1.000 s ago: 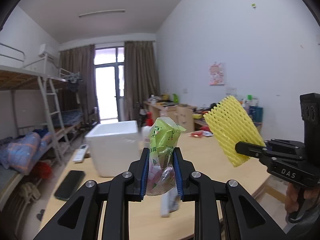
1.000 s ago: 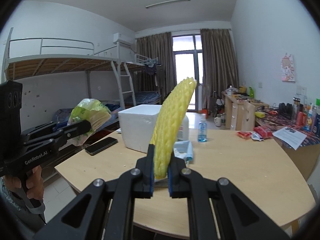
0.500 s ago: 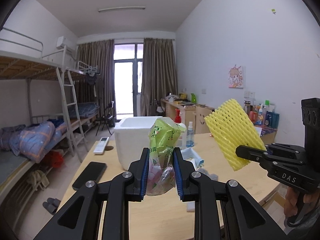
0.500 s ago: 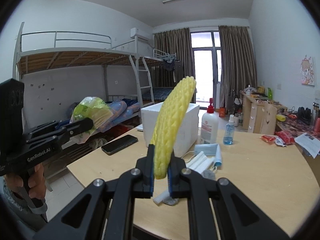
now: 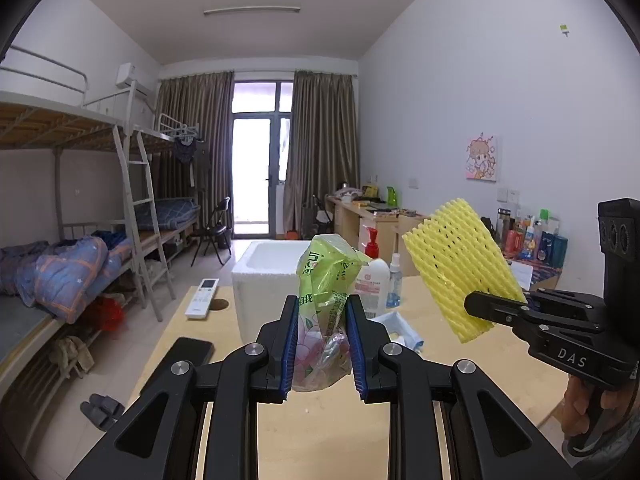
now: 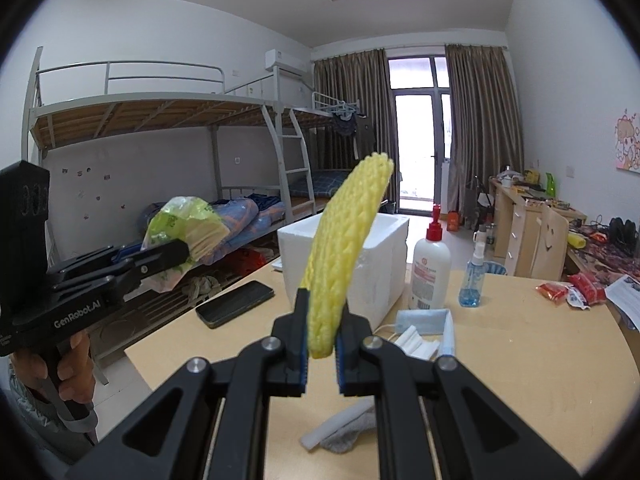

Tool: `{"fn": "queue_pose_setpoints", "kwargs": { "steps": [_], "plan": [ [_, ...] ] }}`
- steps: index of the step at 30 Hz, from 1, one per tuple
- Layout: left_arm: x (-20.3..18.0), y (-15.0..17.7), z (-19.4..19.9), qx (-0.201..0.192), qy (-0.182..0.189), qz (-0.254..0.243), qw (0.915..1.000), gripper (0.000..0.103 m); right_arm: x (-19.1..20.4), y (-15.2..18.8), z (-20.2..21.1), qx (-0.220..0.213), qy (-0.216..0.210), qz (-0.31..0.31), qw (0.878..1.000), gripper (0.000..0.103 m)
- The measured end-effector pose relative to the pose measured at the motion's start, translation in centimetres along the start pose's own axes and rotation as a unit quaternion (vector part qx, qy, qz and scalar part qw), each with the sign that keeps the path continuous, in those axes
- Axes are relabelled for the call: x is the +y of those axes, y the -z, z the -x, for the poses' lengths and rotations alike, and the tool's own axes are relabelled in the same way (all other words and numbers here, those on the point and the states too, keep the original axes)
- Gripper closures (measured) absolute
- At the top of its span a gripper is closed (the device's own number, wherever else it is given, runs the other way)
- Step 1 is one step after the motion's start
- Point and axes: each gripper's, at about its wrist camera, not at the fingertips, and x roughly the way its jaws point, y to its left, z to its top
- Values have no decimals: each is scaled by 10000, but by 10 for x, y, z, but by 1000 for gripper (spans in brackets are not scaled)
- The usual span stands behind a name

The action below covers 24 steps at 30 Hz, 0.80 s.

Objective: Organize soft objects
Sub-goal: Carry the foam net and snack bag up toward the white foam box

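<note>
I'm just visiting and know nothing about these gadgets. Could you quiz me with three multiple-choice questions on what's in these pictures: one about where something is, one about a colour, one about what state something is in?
1. Where does the black phone lie?
A. on the wooden table, left of the white foam box
B. inside the box
C. on the bunk bed

2. What colour is the foam net sleeve?
A. blue
B. yellow
C. red

3. What is the left gripper doing?
A. standing open and empty
B. resting on the table
C. clamping a green plastic bag

Answers: 1 A, the phone lies flat on the tabletop beside the box. 2 B, it is bright yellow in both views. 3 C, the blue pads press both sides of the bag.
</note>
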Motion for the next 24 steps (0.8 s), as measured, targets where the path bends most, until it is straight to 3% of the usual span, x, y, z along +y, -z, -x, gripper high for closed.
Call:
{"fn": "queue_pose_setpoints", "kwargs": {
  "steps": [24],
  "plan": [
    [2, -38, -44, 88, -43, 105, 9999, 78, -17, -42, -51, 148, -216, 85, 9996, 90]
  ]
}}
